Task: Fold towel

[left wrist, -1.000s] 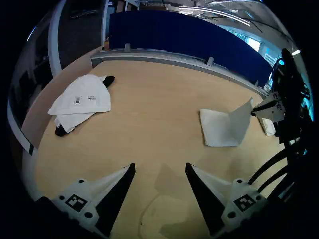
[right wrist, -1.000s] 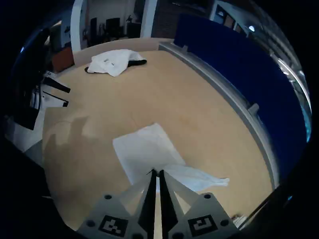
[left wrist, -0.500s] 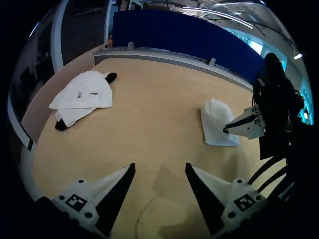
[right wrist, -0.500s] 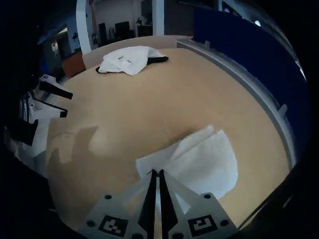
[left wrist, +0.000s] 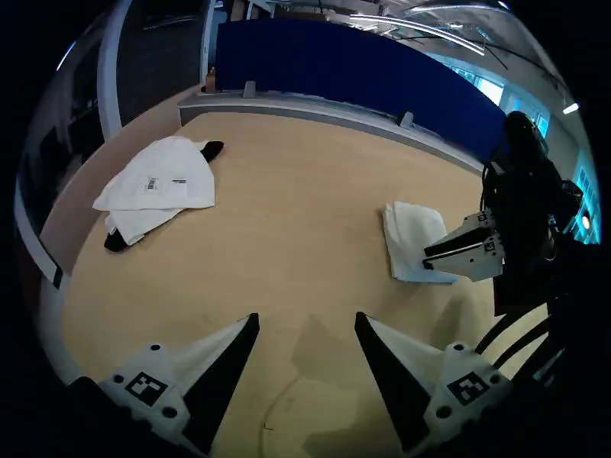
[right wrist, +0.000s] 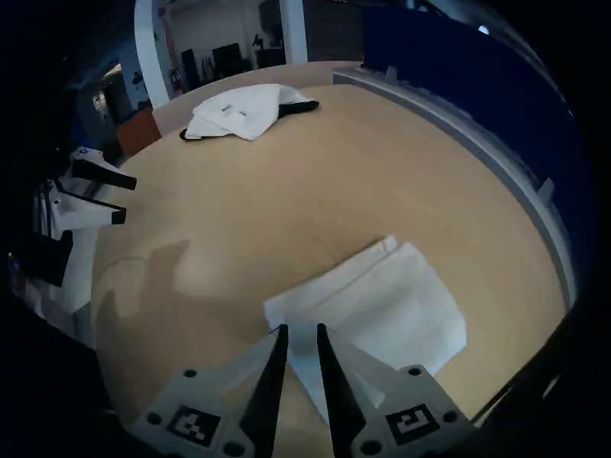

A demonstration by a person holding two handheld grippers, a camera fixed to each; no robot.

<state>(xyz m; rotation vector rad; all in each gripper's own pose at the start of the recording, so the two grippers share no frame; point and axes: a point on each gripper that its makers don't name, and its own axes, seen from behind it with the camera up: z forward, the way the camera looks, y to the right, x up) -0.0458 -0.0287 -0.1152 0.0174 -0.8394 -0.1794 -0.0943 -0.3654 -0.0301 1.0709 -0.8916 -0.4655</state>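
Observation:
A white towel [left wrist: 412,237] lies folded flat on the wooden table [left wrist: 290,198], to the right in the left gripper view. In the right gripper view the folded towel [right wrist: 374,298] sits just ahead of my right gripper [right wrist: 299,336], whose fingers stand a small gap apart over its near edge, holding nothing. From the left gripper view the right gripper [left wrist: 425,259] hovers at the towel's right edge, held by a person in dark clothing. My left gripper [left wrist: 305,324] is wide open over bare table, well away from the towel, and appears as the left gripper [right wrist: 130,201] at the far left.
A heap of white cloth with something black under it [left wrist: 156,187] lies at the table's far left corner, also seen as the cloth heap [right wrist: 240,111]. A blue partition [left wrist: 344,69] runs along the table's back edge. Bare wood lies between the towel and the heap.
The right gripper carried the lifted towel flap over and laid it down, leaving the towel folded flat. Its fingers have parted and let go of the towel. The left gripper stayed put.

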